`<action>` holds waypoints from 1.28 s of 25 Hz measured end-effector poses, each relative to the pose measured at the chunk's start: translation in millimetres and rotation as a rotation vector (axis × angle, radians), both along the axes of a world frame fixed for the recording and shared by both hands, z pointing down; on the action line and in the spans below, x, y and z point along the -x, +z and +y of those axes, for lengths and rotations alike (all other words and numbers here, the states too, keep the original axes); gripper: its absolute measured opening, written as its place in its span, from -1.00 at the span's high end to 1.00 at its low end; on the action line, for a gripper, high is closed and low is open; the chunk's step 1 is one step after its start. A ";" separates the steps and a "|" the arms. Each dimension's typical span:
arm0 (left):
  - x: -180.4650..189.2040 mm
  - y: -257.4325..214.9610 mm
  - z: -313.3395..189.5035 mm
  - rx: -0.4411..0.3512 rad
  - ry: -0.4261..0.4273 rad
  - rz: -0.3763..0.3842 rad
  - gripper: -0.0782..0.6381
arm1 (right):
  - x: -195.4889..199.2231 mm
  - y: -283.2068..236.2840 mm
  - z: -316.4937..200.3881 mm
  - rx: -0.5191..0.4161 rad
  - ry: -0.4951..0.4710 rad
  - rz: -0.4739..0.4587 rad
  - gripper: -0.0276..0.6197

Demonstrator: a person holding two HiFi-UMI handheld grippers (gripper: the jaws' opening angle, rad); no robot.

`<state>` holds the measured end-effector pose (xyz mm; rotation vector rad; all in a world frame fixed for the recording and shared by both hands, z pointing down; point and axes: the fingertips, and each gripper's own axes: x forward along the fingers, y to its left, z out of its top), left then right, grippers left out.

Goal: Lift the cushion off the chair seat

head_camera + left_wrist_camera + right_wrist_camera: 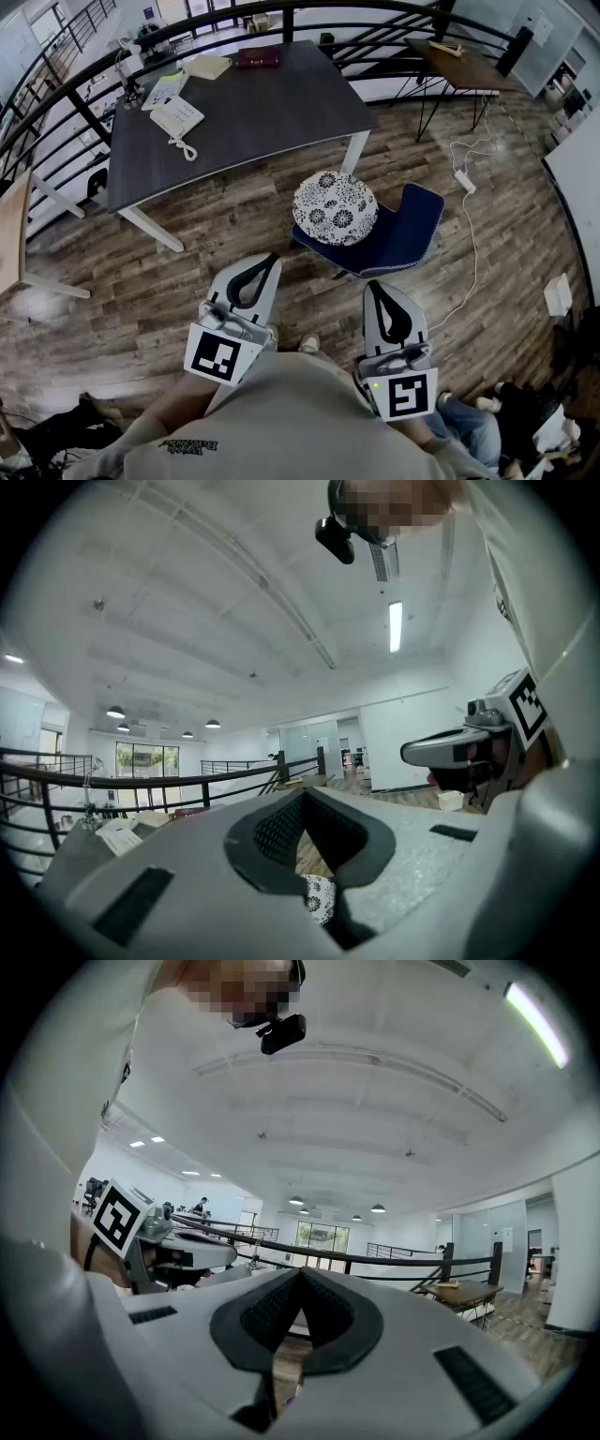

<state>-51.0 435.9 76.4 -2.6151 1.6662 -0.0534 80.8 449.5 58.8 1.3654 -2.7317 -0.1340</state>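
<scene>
1. Cushion: round, white with a black flower print. It lies on the blue chair seat, over the seat's left end, and blue shows along the right and near edges.
2. The chair stands on the wood floor, just off the near right corner of the dark table.
3. Left gripper: jaws pressed together, nothing between them. It is held level over the floor and apart from the cushion, on the near left side of the chair.
4. Right gripper: jaws also closed tight, empty and level. It is just short of the seat's near edge and not touching it.
5. In the left gripper view, a sliver of the cushion's print shows through the slot below the closed jaws.
6. On the table: white phone by the left edge, papers toward the far left corner, dark red book at the far edge.
7. White power strip with its cable lies on the floor, right of the chair.
</scene>
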 end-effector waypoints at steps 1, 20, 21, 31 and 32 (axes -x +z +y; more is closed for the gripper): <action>1.8 -1.5 -0.4 0.002 -0.003 0.004 0.77 | 1.1 -0.9 0.0 -0.007 -0.002 0.003 0.91; -15.6 10.2 1.3 0.046 -0.022 0.011 0.77 | -15.4 17.3 -2.6 0.053 -0.010 -0.028 0.91; -16.9 9.8 2.4 0.046 -0.026 0.010 0.77 | -16.9 18.2 -2.6 0.054 -0.015 -0.028 0.91; -43.5 14.6 4.5 0.059 -0.037 -0.013 0.77 | -36.6 21.9 -4.6 0.054 -0.053 -0.034 0.91; -47.2 15.3 4.5 0.061 -0.035 -0.017 0.77 | -38.5 22.6 -5.0 0.050 -0.060 -0.029 0.91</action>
